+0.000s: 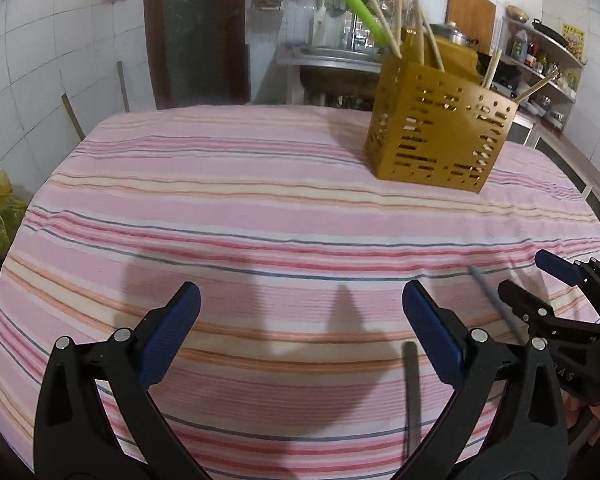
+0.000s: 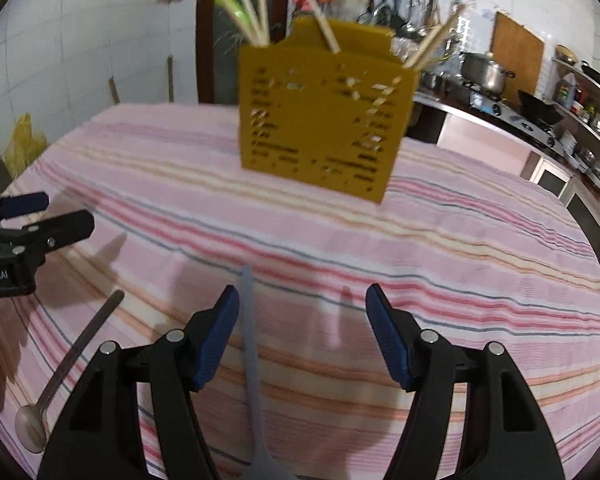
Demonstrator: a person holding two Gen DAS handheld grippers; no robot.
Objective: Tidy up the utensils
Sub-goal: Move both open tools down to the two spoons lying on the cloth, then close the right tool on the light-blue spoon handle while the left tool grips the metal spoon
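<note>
Utensils on striped cloth [image 2: 440,248]: one metal spoon [image 2: 66,368], one grey utensil [image 2: 249,344]. Grey one lies just inside right gripper [image 2: 302,336]'s left finger, untouched. Gold caddy [image 2: 320,120] stands beyond, several sticks inside. Left gripper [image 1: 300,332]: fingers apart, empty; right likewise.

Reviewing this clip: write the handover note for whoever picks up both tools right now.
Left tool: open, empty, above the striped cloth.
Right tool: open, empty, astride the grey utensil lying on the cloth, not gripping it.
Metal spoon lies loose on the cloth between the two tools.
Yellow caddy stands at the far side, already holding chopsticks and a green utensil.
Left to do: grey utensil and spoon into the caddy.
</note>
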